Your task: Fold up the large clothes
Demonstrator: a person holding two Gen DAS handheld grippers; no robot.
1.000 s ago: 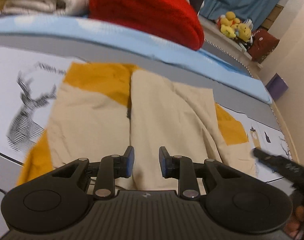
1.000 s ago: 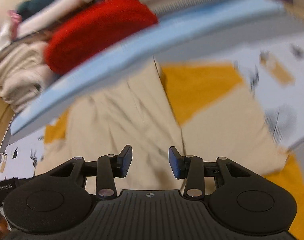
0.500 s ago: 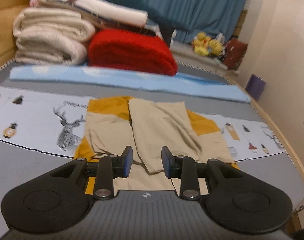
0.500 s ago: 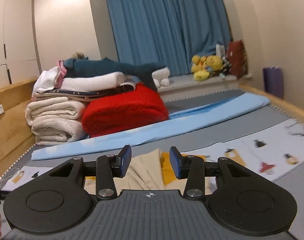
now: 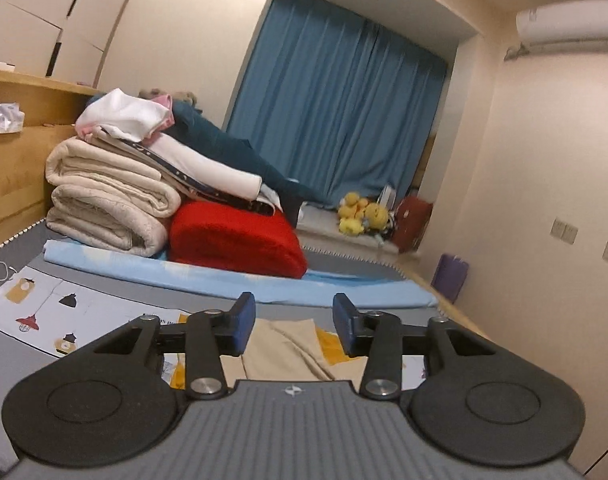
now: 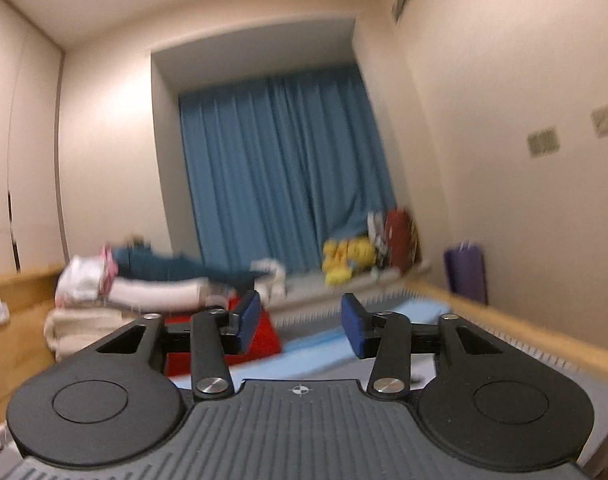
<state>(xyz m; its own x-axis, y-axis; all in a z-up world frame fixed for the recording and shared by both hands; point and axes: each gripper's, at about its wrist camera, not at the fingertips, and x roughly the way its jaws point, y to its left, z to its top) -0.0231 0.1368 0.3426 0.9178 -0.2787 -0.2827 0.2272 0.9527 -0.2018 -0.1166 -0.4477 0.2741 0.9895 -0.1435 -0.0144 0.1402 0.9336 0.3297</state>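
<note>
A beige and mustard-yellow garment (image 5: 288,350) lies folded on the bed, only partly visible low between the fingers of my left gripper (image 5: 293,322). That gripper is open and empty, raised above the garment and pointing toward the far wall. My right gripper (image 6: 300,322) is open and empty too, tilted up toward the curtain; the garment is out of its view.
A stack of folded blankets and clothes (image 5: 116,184) and a red cushion (image 5: 236,240) sit at the far side of the bed (image 5: 104,280) on a light blue sheet (image 5: 344,288). Blue curtain (image 6: 280,168), plush toys (image 5: 362,218) and a purple bin (image 5: 450,276) stand by the wall.
Both grippers have lifted and tilted upward, away from the garment. The views went from looking down at the cloth to looking across the room. Both stayed open.
</note>
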